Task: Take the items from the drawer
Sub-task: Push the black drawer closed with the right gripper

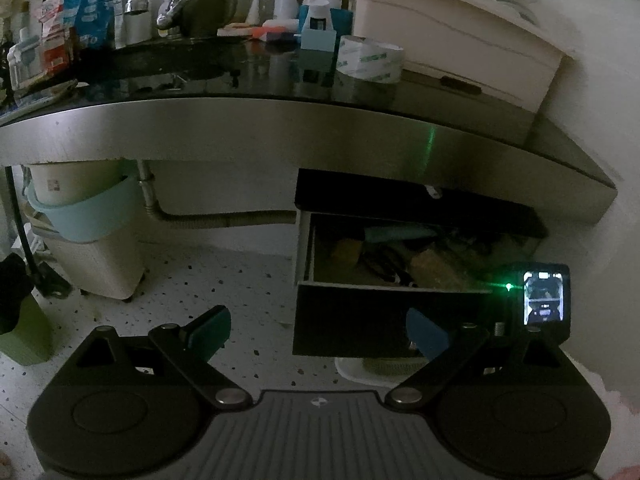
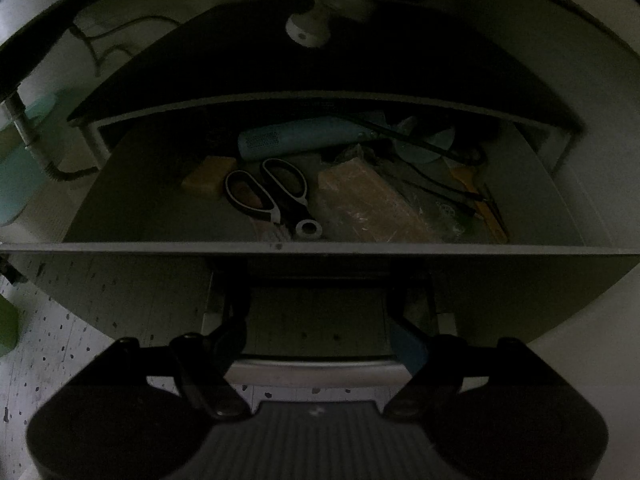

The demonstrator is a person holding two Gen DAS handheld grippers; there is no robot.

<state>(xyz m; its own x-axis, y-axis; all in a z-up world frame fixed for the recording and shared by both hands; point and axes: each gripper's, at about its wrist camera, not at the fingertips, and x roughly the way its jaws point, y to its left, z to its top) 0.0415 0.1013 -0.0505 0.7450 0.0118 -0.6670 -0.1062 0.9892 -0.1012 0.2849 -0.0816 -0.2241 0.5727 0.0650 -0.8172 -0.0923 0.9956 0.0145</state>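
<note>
The drawer (image 2: 320, 247) under the counter stands pulled open; it also shows in the left wrist view (image 1: 384, 286). Inside lie black-and-white scissors (image 2: 276, 196), a light blue device (image 2: 304, 138), a yellow sponge (image 2: 210, 178), a tan wrapped block (image 2: 368, 200) and dark cables (image 2: 440, 184). My right gripper (image 2: 320, 332) is open, low in front of the drawer's front panel, empty. My left gripper (image 1: 320, 332) is open and empty, back from the drawer above the speckled floor. The right gripper's camera body (image 1: 546, 300) shows in the left wrist view beside the drawer.
A dark countertop (image 1: 240, 76) with a steel front edge holds a tape roll (image 1: 370, 58), bottles, a faucet (image 1: 168, 8) and a cream bin (image 1: 452, 28). Below are a drain pipe (image 1: 224, 218), a white-and-blue bin (image 1: 92, 236) and a green object (image 1: 24, 340).
</note>
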